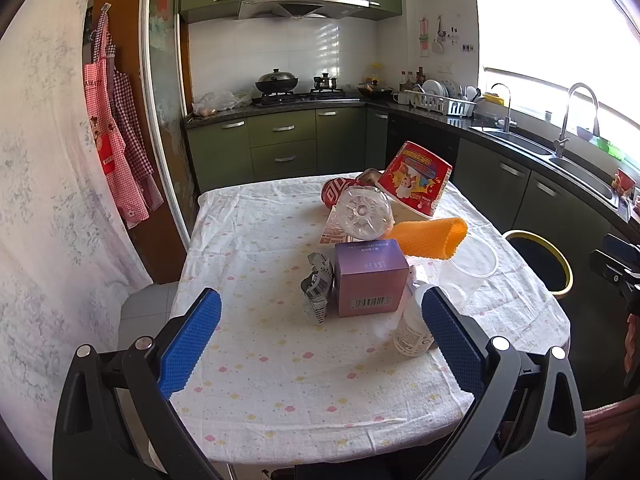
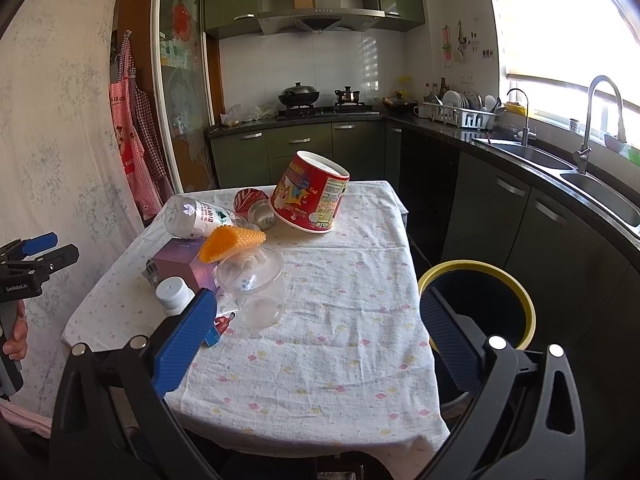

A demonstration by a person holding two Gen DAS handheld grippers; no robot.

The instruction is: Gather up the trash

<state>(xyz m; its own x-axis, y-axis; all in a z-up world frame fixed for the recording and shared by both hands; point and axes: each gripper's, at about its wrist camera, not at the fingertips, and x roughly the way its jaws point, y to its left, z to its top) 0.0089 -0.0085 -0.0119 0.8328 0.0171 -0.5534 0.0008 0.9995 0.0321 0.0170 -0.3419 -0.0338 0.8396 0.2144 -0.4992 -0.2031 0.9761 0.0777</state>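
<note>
None of the trash is collected as far as we see: the noodle tub (image 2: 310, 196), purple box (image 1: 370, 276) and plastic bottle (image 2: 198, 216) lie on the table (image 2: 340, 320), the bin (image 2: 478, 304) stands beside it, and the left gripper (image 1: 320, 340) and right gripper (image 2: 316, 344) hold jaws apart, empty.

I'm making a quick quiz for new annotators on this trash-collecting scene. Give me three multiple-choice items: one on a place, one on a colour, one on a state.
1. Where is the trash bin?
A. on the table
B. on the floor beside the table's right edge
C. in the sink

2. What colour is the mesh sleeve?
A. orange
B. green
C. black

3. How is the left gripper?
A. shut on the pink box
B. shut on nothing
C. open, holding nothing

Answers:
1 B, its yellow rim sits below the tablecloth edge.
2 A, it shows orange in both views.
3 C, its blue pads stand wide apart, short of the pink box.
</note>
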